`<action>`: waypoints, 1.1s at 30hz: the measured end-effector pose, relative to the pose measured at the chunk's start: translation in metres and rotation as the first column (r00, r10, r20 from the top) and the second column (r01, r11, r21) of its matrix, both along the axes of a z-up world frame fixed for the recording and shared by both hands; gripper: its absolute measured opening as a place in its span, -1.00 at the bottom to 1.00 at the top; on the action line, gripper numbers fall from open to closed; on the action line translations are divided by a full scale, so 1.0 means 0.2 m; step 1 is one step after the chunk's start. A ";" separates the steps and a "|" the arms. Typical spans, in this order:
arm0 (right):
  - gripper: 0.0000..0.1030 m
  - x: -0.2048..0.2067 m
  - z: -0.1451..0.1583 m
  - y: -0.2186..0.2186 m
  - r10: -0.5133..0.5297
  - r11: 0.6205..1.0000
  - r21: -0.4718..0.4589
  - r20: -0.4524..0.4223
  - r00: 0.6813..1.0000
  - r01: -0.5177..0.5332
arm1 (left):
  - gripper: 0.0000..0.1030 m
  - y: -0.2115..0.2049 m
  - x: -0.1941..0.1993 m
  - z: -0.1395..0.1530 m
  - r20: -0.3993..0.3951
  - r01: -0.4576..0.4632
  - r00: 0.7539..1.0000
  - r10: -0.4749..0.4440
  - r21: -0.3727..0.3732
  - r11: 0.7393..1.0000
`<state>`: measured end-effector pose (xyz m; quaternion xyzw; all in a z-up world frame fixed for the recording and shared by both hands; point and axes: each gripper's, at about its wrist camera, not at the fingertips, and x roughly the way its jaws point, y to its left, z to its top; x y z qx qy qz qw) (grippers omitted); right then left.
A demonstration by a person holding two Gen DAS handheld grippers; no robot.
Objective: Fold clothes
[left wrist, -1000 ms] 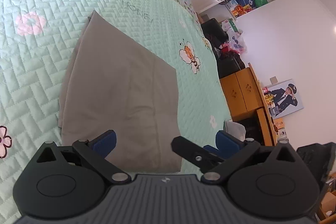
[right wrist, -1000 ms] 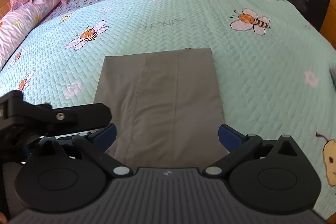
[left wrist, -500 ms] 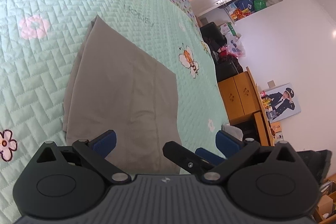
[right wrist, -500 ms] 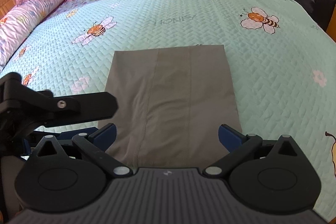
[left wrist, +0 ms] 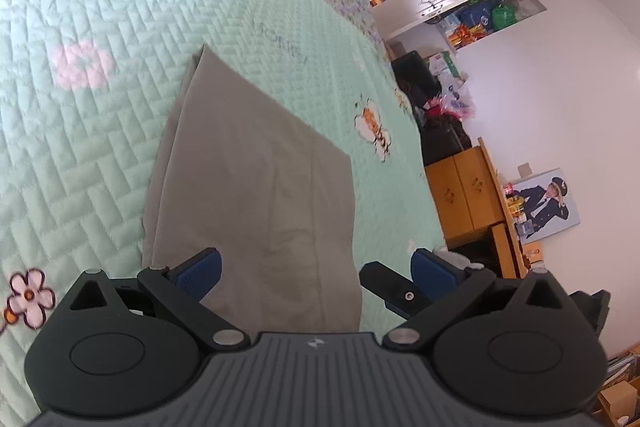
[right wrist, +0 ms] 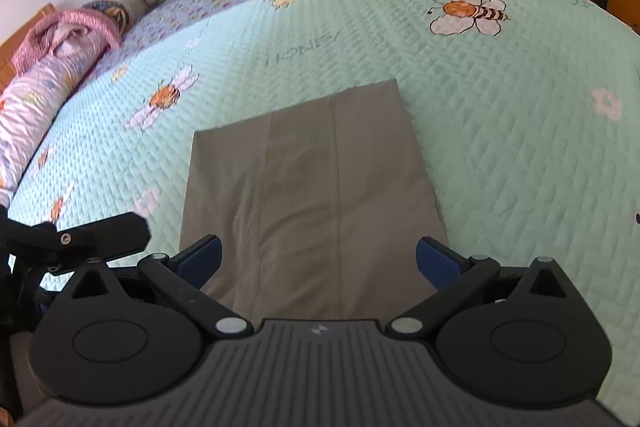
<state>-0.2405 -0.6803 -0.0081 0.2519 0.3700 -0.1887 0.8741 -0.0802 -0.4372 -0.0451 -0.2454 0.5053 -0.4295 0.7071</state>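
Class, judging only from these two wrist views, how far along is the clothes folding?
Done: the grey garment already lies as a flat, narrow rectangle on the bee-print quilt. In hand: nothing; the left tongs and right tongs are both open above its near end. Left: probably one more fold of its length, though that is a guess.

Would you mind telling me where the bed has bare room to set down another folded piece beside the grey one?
The green quilt lies bare right of the grey garment, between its edge and the bee print. Beyond its far edge, the stretch around the HONEY lettering is free too. It is crowded at the left edge, where rolled bedding lies.
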 end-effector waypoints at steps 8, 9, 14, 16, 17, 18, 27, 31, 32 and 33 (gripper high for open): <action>0.99 0.05 0.01 -0.16 -0.048 0.996 0.071 -0.003 0.999 0.048 | 1.00 -0.13 0.08 -0.01 -0.022 0.058 0.998 -0.057 0.085 0.995; 0.99 0.07 0.02 -0.18 -0.054 0.995 0.085 -0.002 0.999 0.054 | 1.00 -0.14 0.10 -0.02 -0.045 0.063 0.997 -0.060 0.083 0.995; 0.99 0.16 0.08 -0.21 -0.033 0.998 0.047 -0.007 0.999 0.033 | 1.00 -0.18 0.15 0.09 0.013 0.061 0.998 -0.065 0.190 0.980; 0.99 0.20 0.09 -0.20 -0.025 1.000 -0.010 -0.057 0.998 0.025 | 1.00 -0.20 0.16 0.13 0.053 0.054 0.996 -0.069 0.243 0.968; 0.99 0.22 0.08 -0.17 -0.018 0.999 -0.044 -0.086 0.996 0.015 | 1.00 -0.21 0.16 0.14 0.074 0.048 0.995 -0.071 0.276 0.960; 0.99 0.23 0.08 -0.15 -0.012 0.997 -0.078 -0.116 0.993 0.003 | 1.00 -0.23 0.15 0.15 0.099 0.044 0.992 -0.079 0.318 0.947; 0.99 0.28 0.07 -0.05 0.002 0.980 -0.189 -0.275 0.962 -0.056 | 1.00 -0.26 0.04 0.20 0.220 0.008 0.965 -0.142 0.515 0.857; 0.99 0.25 0.11 -0.06 0.000 0.982 -0.184 -0.265 0.964 -0.051 | 1.00 -0.30 0.02 0.23 0.272 -0.039 0.952 -0.143 0.568 0.822; 0.99 0.24 0.12 -0.06 0.000 0.982 -0.183 -0.262 0.965 -0.050 | 1.00 -0.31 0.01 0.25 0.294 -0.059 0.945 -0.141 0.580 0.813; 0.99 0.23 0.13 -0.06 0.000 0.982 -0.182 -0.260 0.966 -0.049 | 1.00 -0.31 -0.01 0.26 0.309 -0.076 0.942 -0.133 0.580 0.811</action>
